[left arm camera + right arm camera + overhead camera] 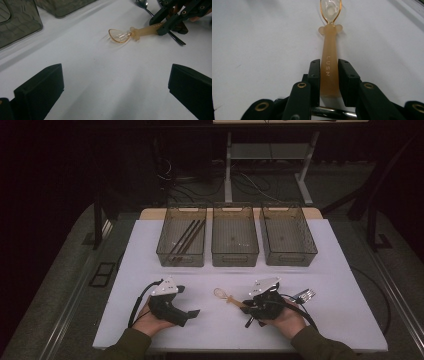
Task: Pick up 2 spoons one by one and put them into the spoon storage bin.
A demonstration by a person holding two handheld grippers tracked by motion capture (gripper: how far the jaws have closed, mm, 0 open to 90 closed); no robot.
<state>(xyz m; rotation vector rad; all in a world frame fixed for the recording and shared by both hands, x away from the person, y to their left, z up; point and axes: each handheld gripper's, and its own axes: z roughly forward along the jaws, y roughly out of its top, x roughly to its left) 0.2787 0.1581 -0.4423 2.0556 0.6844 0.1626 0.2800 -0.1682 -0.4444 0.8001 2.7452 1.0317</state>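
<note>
One amber spoon [329, 65] clamped in right tongs [329, 75], left tongs [112, 85] agape, three bins [235, 237].

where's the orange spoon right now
The orange spoon lies on the white table in the high view, near the front edge right of centre, its handle between the right tongs and its bowl pointing toward the left tongs.

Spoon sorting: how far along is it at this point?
Done: dark sticks already lie in the left bin. In hand: the right gripper is closed on the handle of the amber spoon, which still lies on the table. The left gripper is open and idle. Left: the spoon's move, plus metal cutlery by the right hand; the other two bins look empty.
</note>
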